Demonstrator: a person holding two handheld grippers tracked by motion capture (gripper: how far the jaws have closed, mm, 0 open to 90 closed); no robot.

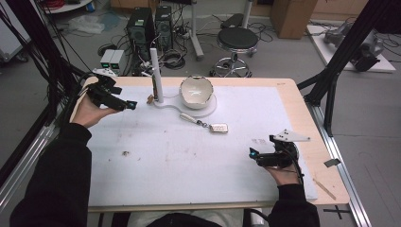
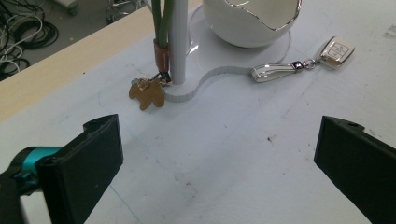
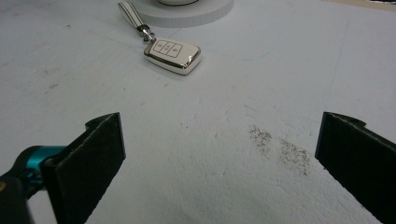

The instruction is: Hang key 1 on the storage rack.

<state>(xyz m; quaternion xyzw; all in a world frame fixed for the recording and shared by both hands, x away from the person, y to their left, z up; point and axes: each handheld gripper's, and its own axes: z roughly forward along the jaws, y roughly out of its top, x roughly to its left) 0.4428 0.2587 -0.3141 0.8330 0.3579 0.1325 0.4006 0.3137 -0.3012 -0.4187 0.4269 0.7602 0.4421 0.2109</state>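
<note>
On the white table mat (image 1: 156,161), a car key (image 1: 218,128) with its strap is seen lying flat just near of the stand base (image 1: 198,109), long axis running far-left to near-right, nearer the right gripper (image 1: 254,154), while both it and the left gripper (image 1: 131,104) are held released and empty.

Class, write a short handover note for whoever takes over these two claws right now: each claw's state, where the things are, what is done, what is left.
Left claw: open, empty, near the white post.
Right claw: open, empty, over bare mat.
Car key: flat on the mat, strap touching the stand base.
Brown keyring: at the post's foot.
Bowl: on the stand.
Done: nothing is held.
Left: probably pick up the car key.
</note>
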